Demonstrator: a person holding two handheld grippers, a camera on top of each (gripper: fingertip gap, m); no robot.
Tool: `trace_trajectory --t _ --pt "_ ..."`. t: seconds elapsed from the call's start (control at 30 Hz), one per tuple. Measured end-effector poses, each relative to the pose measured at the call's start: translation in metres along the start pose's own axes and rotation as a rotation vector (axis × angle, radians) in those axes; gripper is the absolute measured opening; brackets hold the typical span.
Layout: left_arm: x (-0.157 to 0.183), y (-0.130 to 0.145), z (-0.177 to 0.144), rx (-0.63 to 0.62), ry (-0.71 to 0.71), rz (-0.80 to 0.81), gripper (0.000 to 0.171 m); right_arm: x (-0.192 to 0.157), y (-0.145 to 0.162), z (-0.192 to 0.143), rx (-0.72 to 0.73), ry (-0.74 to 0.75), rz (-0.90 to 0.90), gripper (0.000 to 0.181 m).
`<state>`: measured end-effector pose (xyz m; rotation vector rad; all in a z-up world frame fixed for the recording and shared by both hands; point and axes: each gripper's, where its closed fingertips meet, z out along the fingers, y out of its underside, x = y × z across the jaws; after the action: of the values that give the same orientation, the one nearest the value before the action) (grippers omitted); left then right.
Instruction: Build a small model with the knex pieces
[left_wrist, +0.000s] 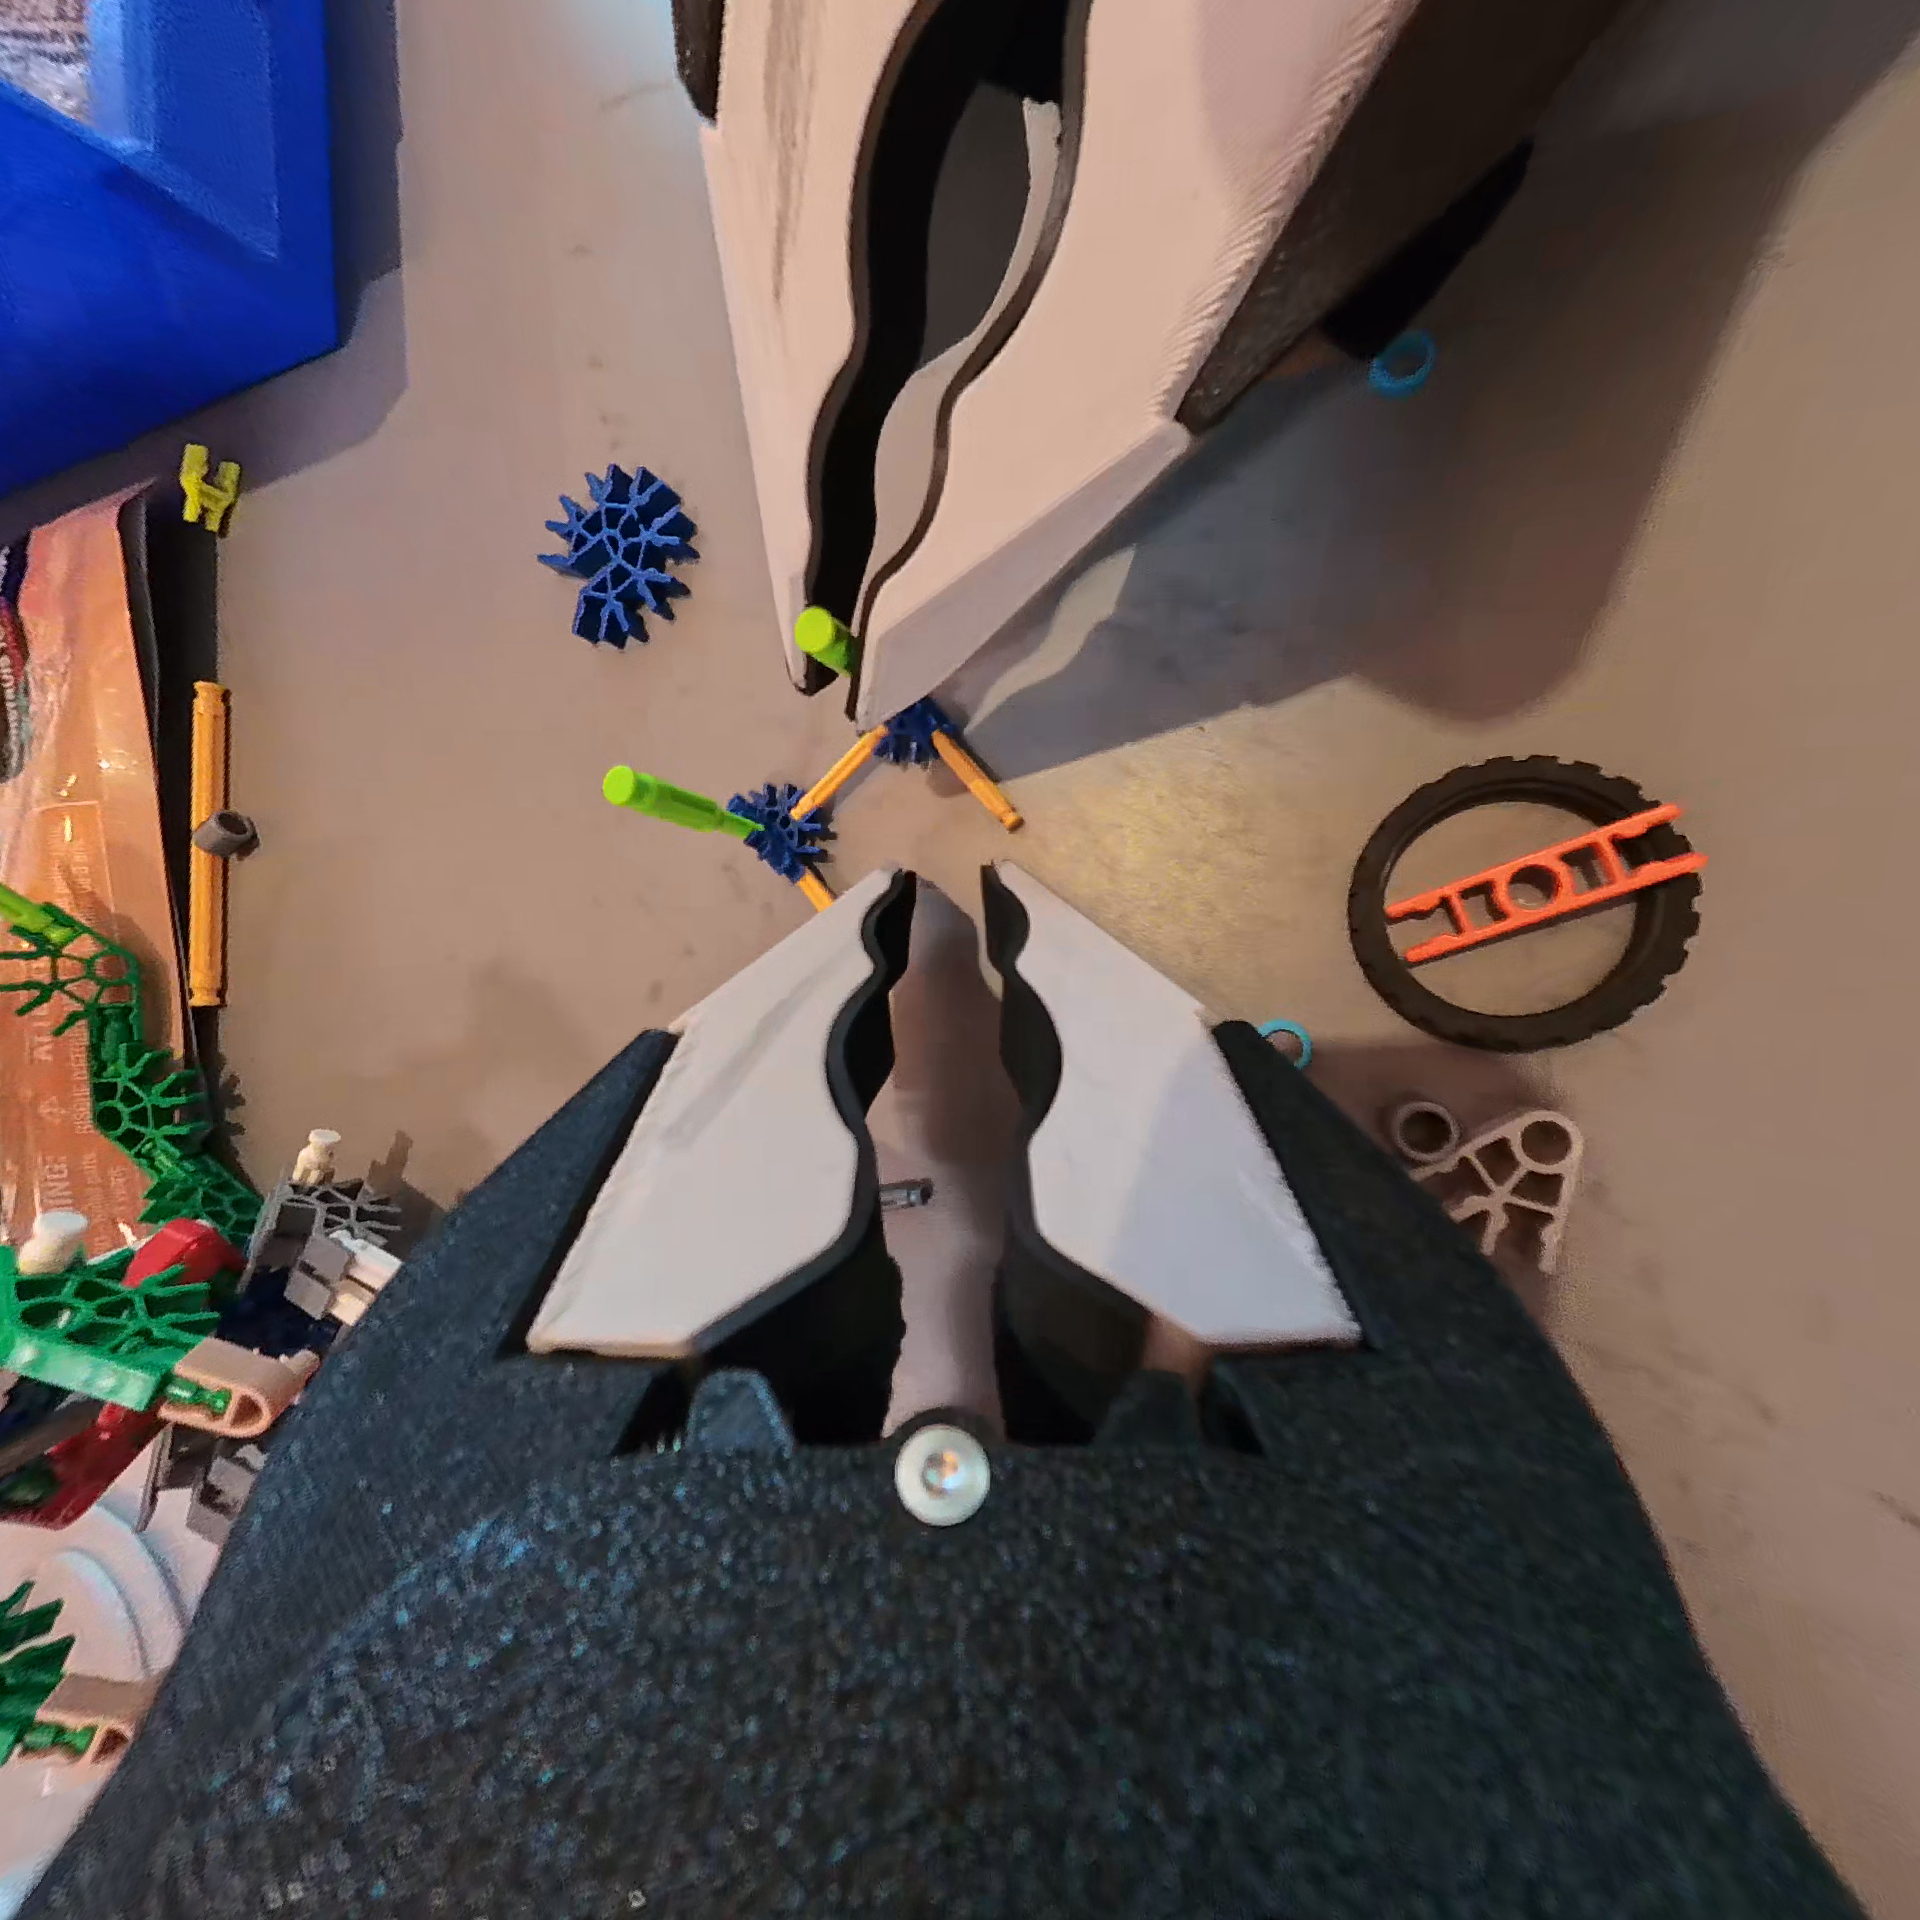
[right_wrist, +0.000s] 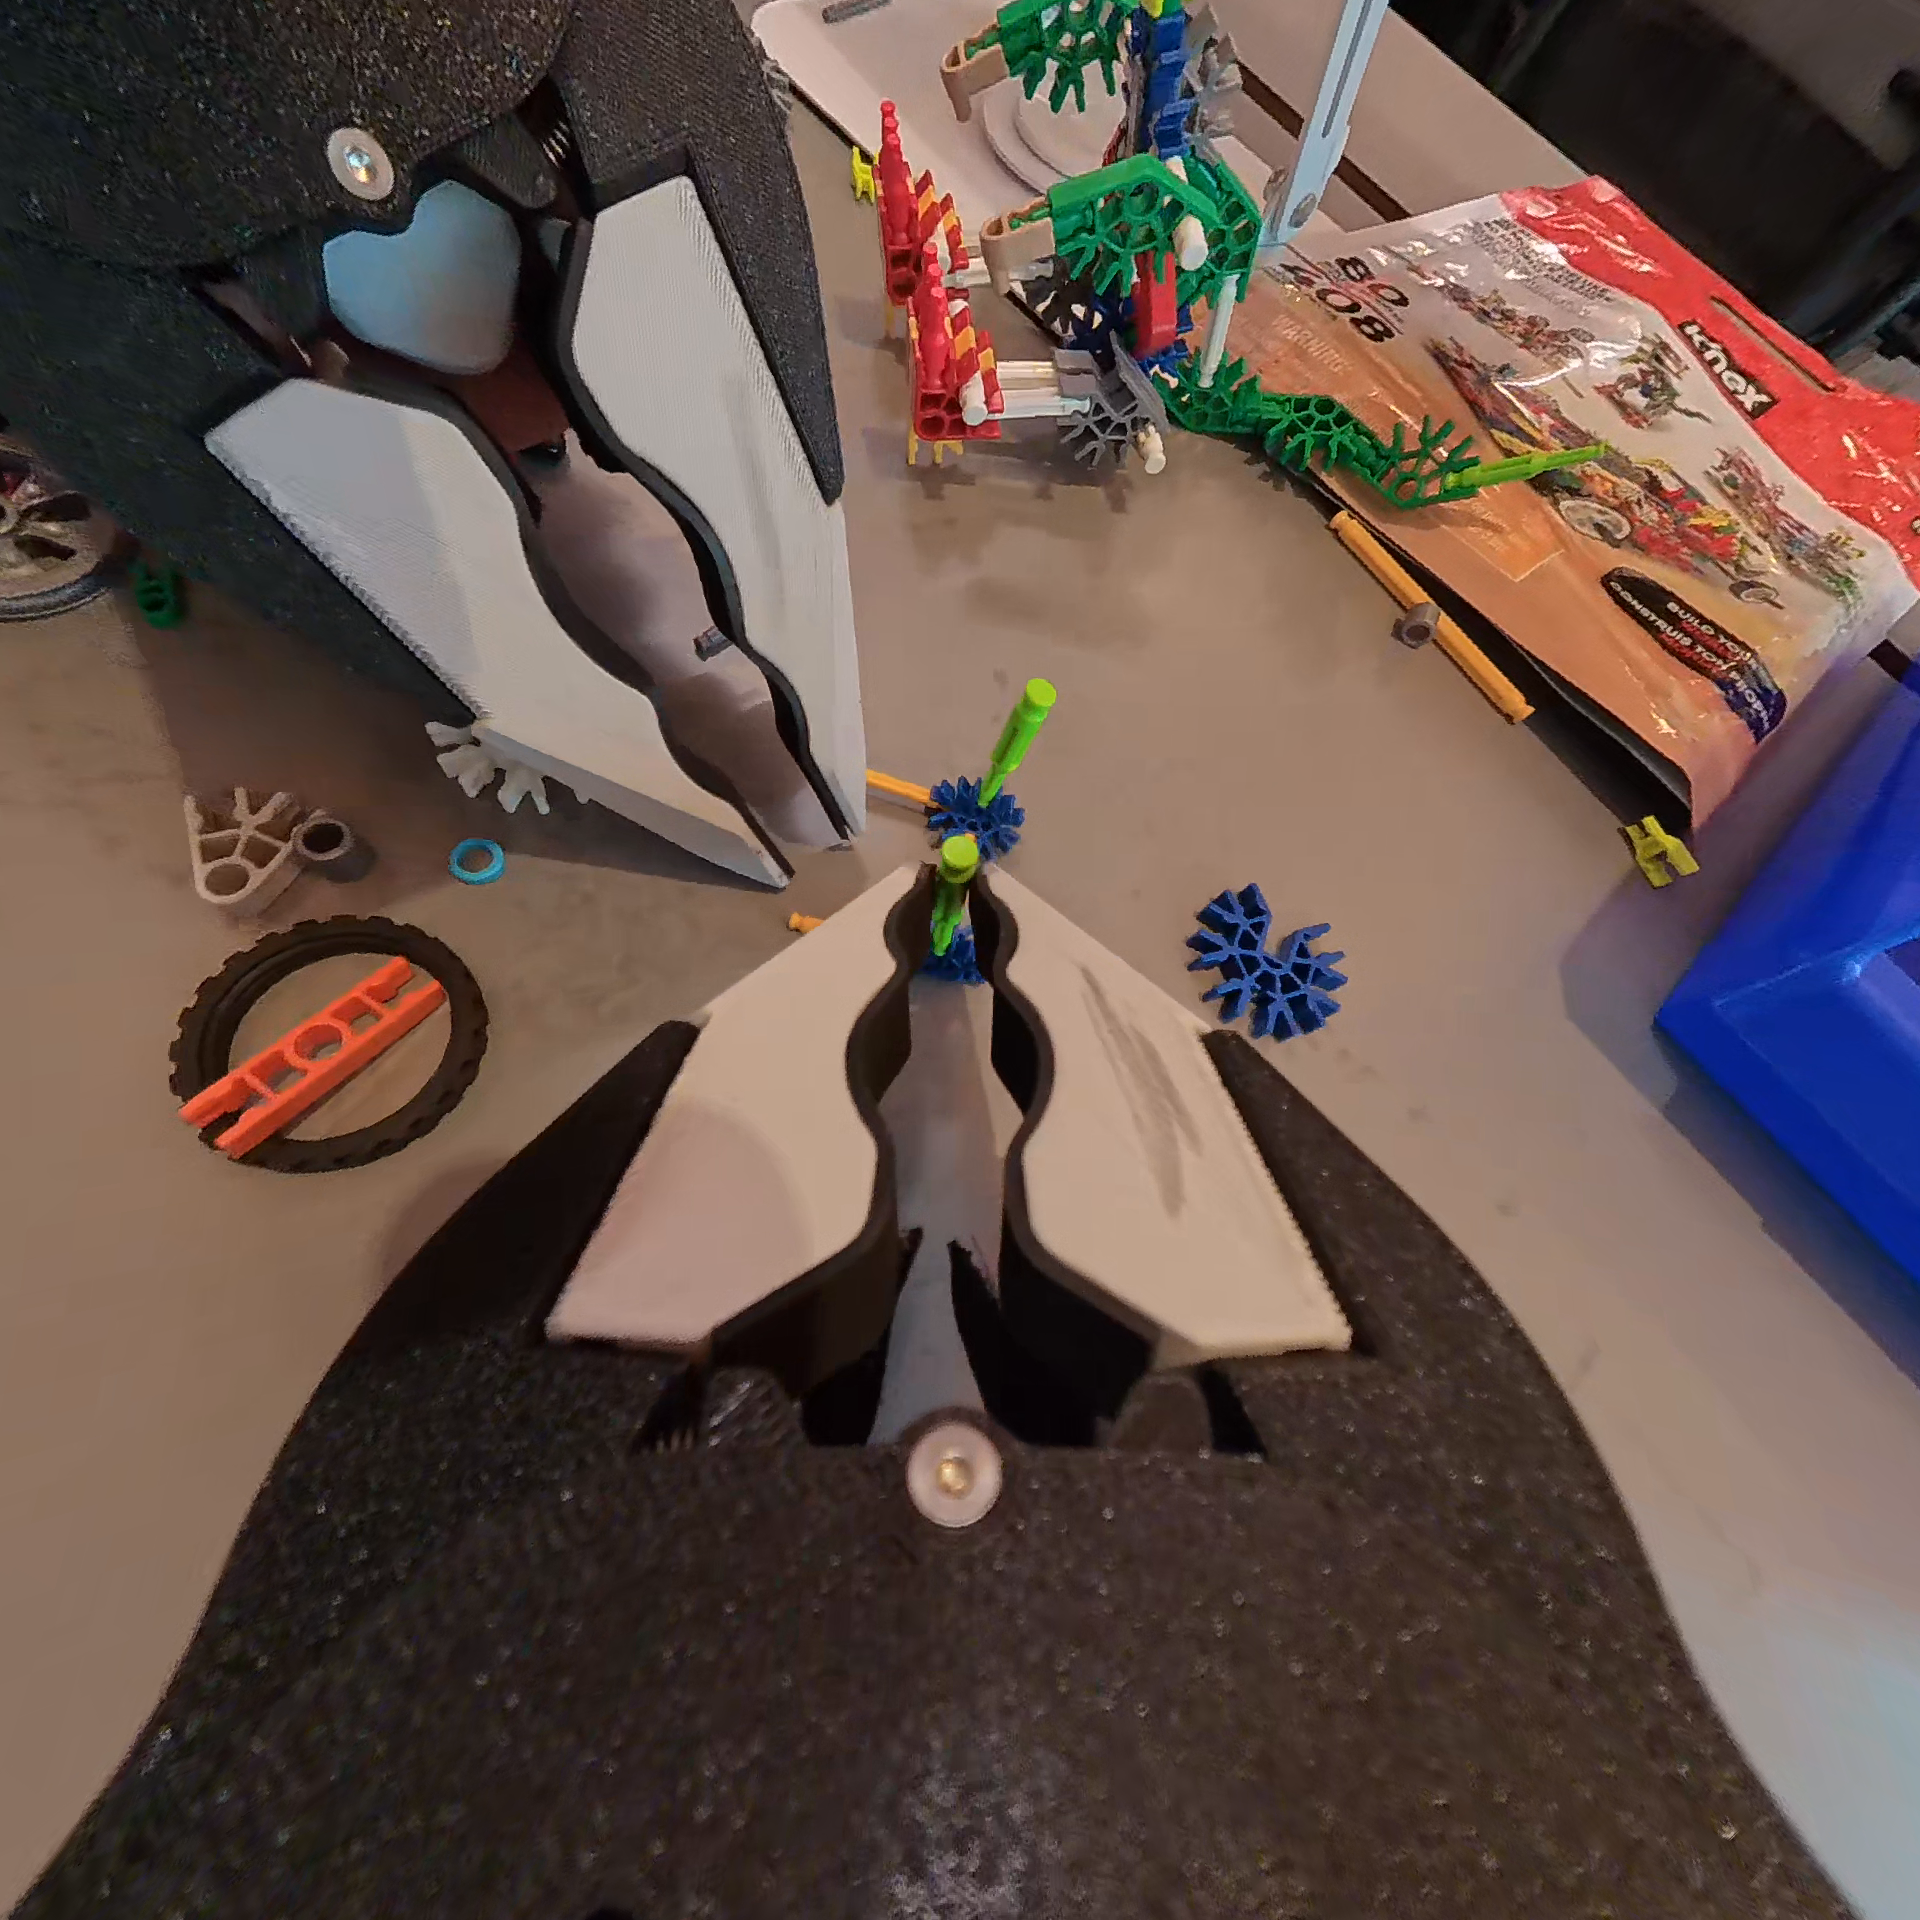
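A small assembly lies on the grey table: two blue connectors (left_wrist: 779, 826) (left_wrist: 914, 732) joined by a yellow rod (left_wrist: 831, 779), with more yellow rods sticking out. My right gripper (right_wrist: 953, 873) is shut on a lime green rod (right_wrist: 951, 899) that stands in the nearer blue connector (right_wrist: 951, 961). It shows from above in the left wrist view (left_wrist: 840, 696). The other connector (right_wrist: 974, 812) carries a second green rod (right_wrist: 1018, 738). My left gripper (left_wrist: 948, 878) is open by a narrow gap and empty, its tips just beside the assembly, next to a yellow rod.
A loose blue connector (left_wrist: 621, 556) lies to one side. A black tyre ring (left_wrist: 1522, 904) with an orange piece on it, a grey bracket (left_wrist: 1491, 1174) and small blue rings lie nearby. A blue bin (right_wrist: 1818, 1018), a printed bag (right_wrist: 1558, 416) and a green-and-red model (right_wrist: 1122, 260) stand beyond. My left and right fingertips are right by each other. Between my left fingertips and the grey bracket (left_wrist: 1491, 1174) there is roughly 9 cm. Look for it in the right wrist view (right_wrist: 259, 840) too.
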<state>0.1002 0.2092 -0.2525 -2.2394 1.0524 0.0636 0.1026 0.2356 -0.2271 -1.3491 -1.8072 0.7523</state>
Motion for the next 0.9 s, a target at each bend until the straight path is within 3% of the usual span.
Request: trace_trajectory --t 0.13,0.27,0.5,0.9 --pt "-0.002 0.001 -0.003 0.020 0.036 -0.030 0.028 0.001 0.000 0.002 -0.002 -0.002 -0.019 0.006" --pt "-0.009 -0.005 -0.016 0.088 0.047 -0.056 0.034 0.001 -0.001 0.004 0.003 -0.021 -0.023 0.006" --pt "-0.004 0.009 -0.008 0.029 0.086 -0.019 0.035 0.002 -0.004 0.008 0.010 -0.064 -0.038 0.006" --pt "-0.005 0.011 -0.017 0.040 0.139 -0.041 0.032 0.004 0.002 0.012 -0.023 -0.055 -0.037 0.012"
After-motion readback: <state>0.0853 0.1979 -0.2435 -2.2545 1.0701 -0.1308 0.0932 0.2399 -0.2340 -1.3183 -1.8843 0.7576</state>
